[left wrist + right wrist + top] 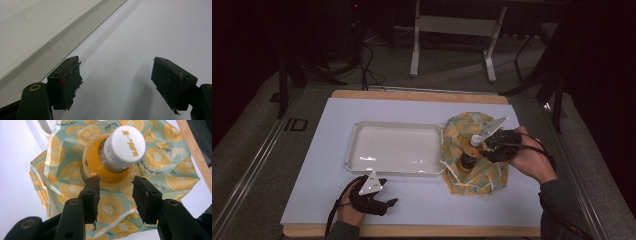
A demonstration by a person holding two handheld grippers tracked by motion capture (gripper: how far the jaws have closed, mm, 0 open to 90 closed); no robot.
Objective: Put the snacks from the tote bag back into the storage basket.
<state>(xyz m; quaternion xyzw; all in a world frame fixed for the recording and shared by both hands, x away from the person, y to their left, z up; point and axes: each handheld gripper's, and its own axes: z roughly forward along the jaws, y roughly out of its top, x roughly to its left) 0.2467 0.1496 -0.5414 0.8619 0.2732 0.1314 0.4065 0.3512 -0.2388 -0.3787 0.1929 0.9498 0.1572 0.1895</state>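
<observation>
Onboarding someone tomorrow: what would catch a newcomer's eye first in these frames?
The orange-drink bottle with its white cap, standing upright on a crumpled fruit-print bag right of centre, with the right gripper just beside it, jaws apart and not pressing on it. Next, the white tray in the middle of the white table mat. The left gripper rests open near the tray's front-left corner.

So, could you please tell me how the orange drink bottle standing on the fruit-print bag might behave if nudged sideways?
The bottle stands upright, tall and narrow, so it would probably tip. It looks full, so likely heavy for its size. The crinkled bag beneath probably gives unsteady footing.
</observation>
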